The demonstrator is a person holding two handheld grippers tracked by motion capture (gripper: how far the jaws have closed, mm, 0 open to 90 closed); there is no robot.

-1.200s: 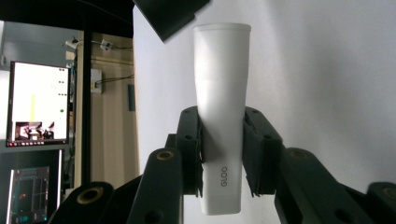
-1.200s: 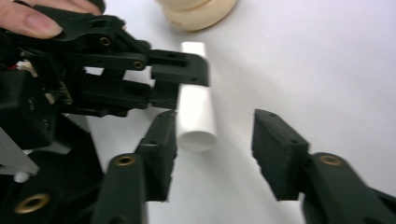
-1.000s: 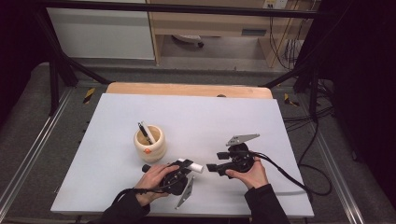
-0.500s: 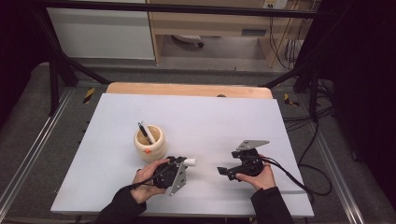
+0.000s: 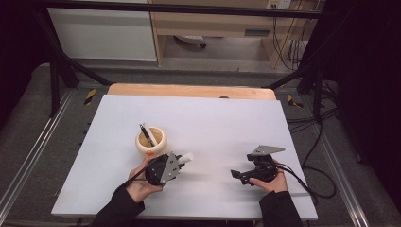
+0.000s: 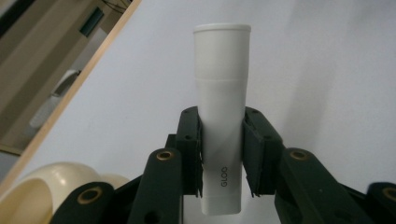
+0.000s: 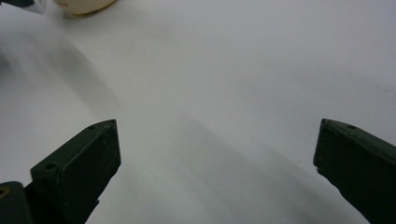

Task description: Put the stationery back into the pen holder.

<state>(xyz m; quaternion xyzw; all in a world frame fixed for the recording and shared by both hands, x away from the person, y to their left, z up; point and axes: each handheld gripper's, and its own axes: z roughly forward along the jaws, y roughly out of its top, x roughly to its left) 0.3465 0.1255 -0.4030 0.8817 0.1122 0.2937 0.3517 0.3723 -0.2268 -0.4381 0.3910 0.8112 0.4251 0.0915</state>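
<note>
- The left gripper [image 5: 182, 161] is clenched on a white glue stick [image 6: 221, 140], both pads pressing its barrel; the capped end sticks out beyond the jaws.
- In the high view the glue stick [image 5: 186, 158] is held at the near left of the white table [image 5: 227, 118], just right of the cream holder cup [image 5: 151, 140].
- The cup already holds a dark pen [image 5: 146, 134] and a pale stick-like item; what the orange bit at its near foot is, I cannot tell from this view.
- The right gripper [image 7: 217, 163] has just been opening; its jaws stand wide with bare tabletop between them, low at the near right.
- Judged from this: the pick-up is done and the free hand has let go. Left to do: carry the glue stick the short way over the cup and drop it in upright.
</note>
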